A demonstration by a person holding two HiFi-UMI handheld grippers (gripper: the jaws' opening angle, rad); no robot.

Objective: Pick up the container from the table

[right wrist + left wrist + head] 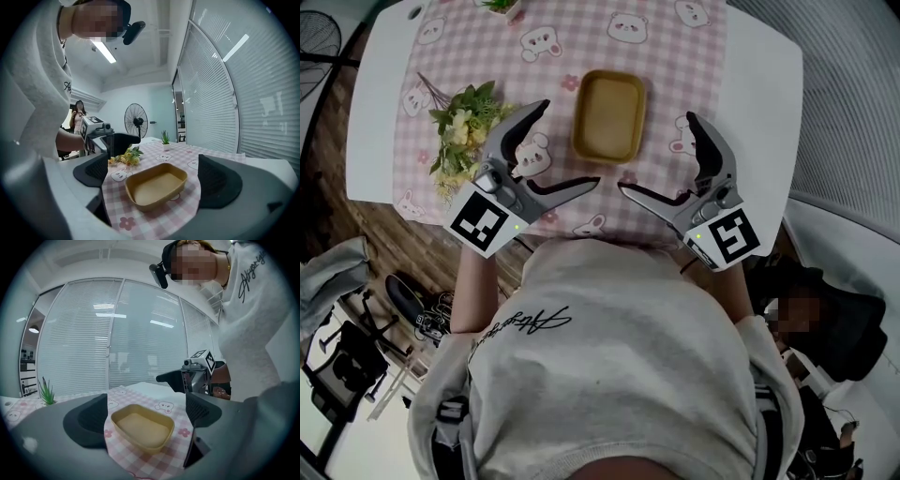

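Observation:
A shallow yellow-brown container (608,114) lies empty on the pink checked cloth (553,66), seen from above in the head view. My left gripper (570,143) hovers at its near left side, jaws wide open and nothing held. At the near right, my right gripper (656,152) is also open and empty. In the left gripper view the container (142,431) sits between and just beyond the jaws of the left gripper (146,417). The right gripper view shows the container (156,184) the same way ahead of the right gripper (154,176).
A bunch of yellow and white flowers (464,127) lies on the cloth left of the left gripper. A small potted plant (165,138) stands at the far end of the white table (375,112). A standing fan (136,121) and window blinds are beyond the table.

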